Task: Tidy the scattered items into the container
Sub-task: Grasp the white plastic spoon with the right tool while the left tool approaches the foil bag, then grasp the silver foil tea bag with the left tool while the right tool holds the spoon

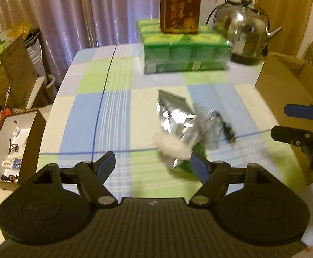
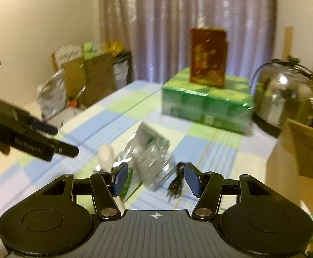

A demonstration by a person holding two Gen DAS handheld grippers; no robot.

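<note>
On checked tablecloth [image 1: 117,111]: crumpled silver foil pouch [image 1: 173,116], green print underneath.

A counter [image 1: 117,107] under a blue, green and cream checked cloth fills the middle. Mauve curtains [image 1: 92,10] hang at 12 o'clock against cream walls [image 2: 38,21]. Cardboard boxes [image 1: 16,64] crowd the floor at 9 o'clock.

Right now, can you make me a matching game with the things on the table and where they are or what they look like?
Things:
1. kettle
2. brown box
3. foil bag
4. cardboard box

Clues:
A. crumpled, lying mid-table
B. shiny, beside the green pack
C. open, at the table's right edge
D. standing on the green pack

Pairs: 1-B, 2-D, 3-A, 4-C
</note>
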